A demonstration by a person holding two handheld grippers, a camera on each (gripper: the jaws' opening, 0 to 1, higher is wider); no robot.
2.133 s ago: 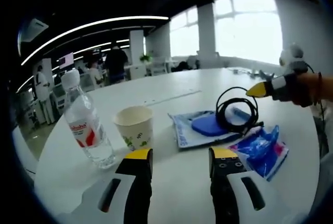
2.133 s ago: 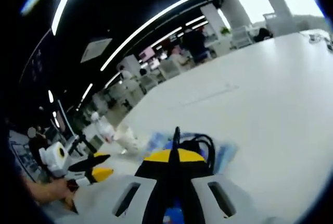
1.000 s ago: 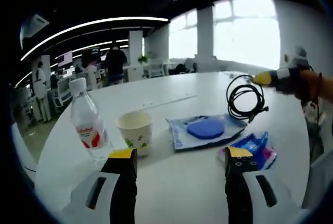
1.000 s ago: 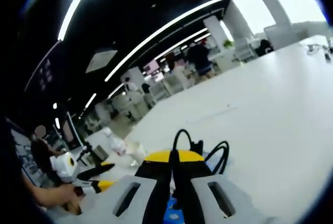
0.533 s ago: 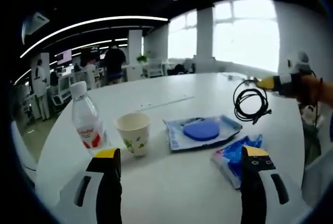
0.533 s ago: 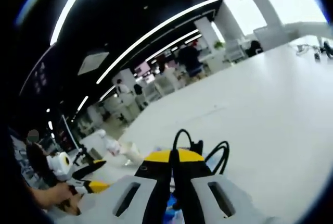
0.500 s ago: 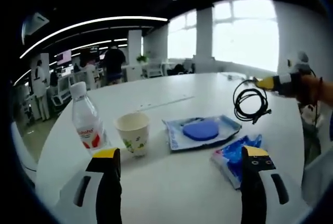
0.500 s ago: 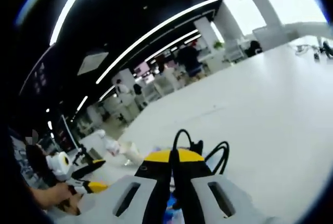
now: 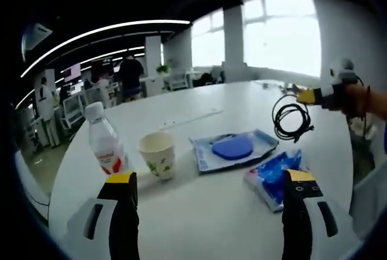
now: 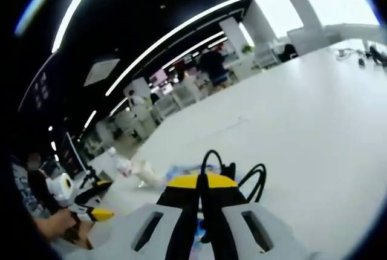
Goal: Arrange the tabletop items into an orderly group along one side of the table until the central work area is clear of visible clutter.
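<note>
Coiled black cable (image 9: 291, 117) has been lifted off the blue tray (image 9: 233, 148); it is now clamped in the closed right gripper (image 10: 202, 182) and hangs clear of the white table (image 9: 199, 202). Left gripper (image 9: 211, 178) has been spread wide and holds nothing. Water bottle (image 9: 106, 144), paper cup (image 9: 158, 153) and blue wipes pack (image 9: 273, 172) are left mid-table, ungrouped. Cable placement along one side is judged next.

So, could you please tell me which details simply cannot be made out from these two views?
- Label text on the water bottle: too small, left gripper view.
- Print on the blue packet: blurred; the left gripper hides one corner.
- Cable below the right gripper: hidden by its shut fingers, right gripper view.
- Paper cup contents: the rim hides them, left gripper view.
</note>
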